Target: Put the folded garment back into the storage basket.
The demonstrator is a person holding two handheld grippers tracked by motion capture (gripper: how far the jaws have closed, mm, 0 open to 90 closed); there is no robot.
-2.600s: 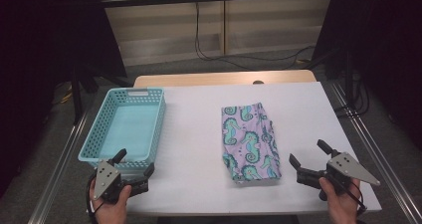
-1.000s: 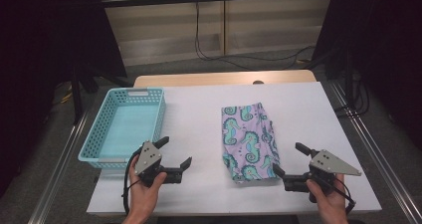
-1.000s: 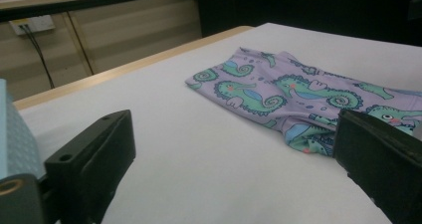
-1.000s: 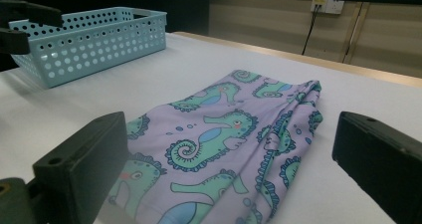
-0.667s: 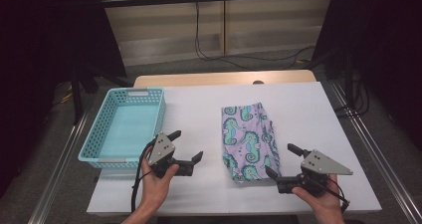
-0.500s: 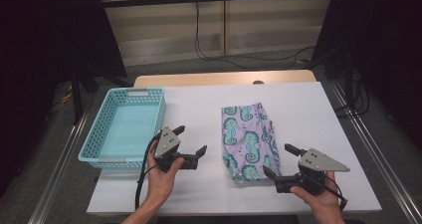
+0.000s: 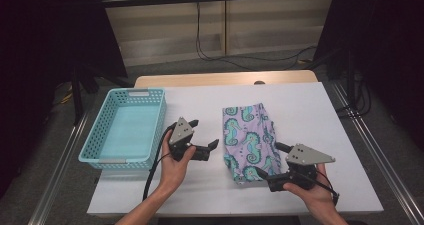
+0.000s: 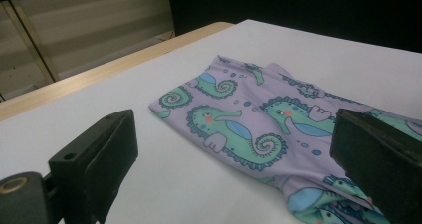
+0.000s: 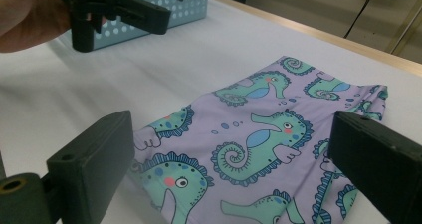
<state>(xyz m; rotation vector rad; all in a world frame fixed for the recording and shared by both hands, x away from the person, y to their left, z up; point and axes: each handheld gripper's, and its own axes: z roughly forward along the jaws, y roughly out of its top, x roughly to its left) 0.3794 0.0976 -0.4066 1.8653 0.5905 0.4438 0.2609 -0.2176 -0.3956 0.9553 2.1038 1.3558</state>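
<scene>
1. We see a folded cloth (image 7: 248,142) with a seahorse print, lilac and green, lying flat on the white table (image 7: 310,110), a little right of the middle and closer to the near edge.
2. The left gripper (image 7: 205,135) is just beside the cloth's left edge, between the cloth and the basket, and its jaws are spread apart with nothing between them.
3. In the left gripper view the cloth (image 8: 259,124) lies ahead, under the wide gap of the jaws.
4. The right gripper (image 7: 267,160) is at the near right corner of the cloth, jaws released; we cannot tell if it touches the cloth.
5. A light blue basket (image 7: 100,140) stands near the left edge of the table.
</scene>
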